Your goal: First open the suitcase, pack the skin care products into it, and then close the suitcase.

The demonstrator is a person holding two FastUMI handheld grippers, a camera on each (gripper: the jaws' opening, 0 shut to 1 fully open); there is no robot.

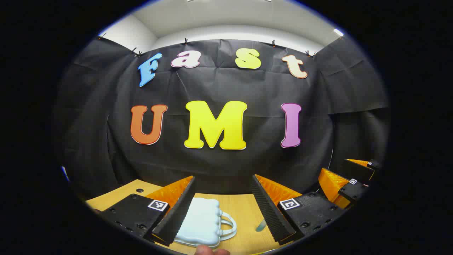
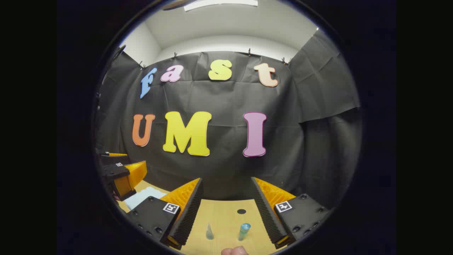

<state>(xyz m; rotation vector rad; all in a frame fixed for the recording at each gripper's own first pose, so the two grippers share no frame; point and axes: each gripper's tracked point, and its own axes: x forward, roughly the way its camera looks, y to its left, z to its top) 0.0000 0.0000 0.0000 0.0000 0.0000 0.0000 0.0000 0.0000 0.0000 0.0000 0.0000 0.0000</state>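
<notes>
A small pale-blue suitcase [image 1: 202,220] lies flat and closed on the wooden table, its white handle pointing right. My left gripper [image 1: 223,177] hangs open above it, nothing between its fingers. To the suitcase's right lies a small tube [image 1: 261,225]. In the right gripper view, a little clear tapered tube [image 2: 209,232] and a teal-capped bottle [image 2: 243,231] stand on the table below my right gripper [image 2: 227,179], which is open and holds nothing. The suitcase [image 2: 143,196] shows at the left there, beneath the left gripper [image 2: 122,173]. The right gripper [image 1: 348,180] appears at the far right in the left gripper view.
The wooden table [image 2: 226,216] runs back to the black cloth wall. A dark round hole [image 2: 241,211] sits in the tabletop behind the bottle, and another hole [image 1: 139,190] lies near the left rear corner. A thumb [image 1: 211,250] shows at the bottom edge.
</notes>
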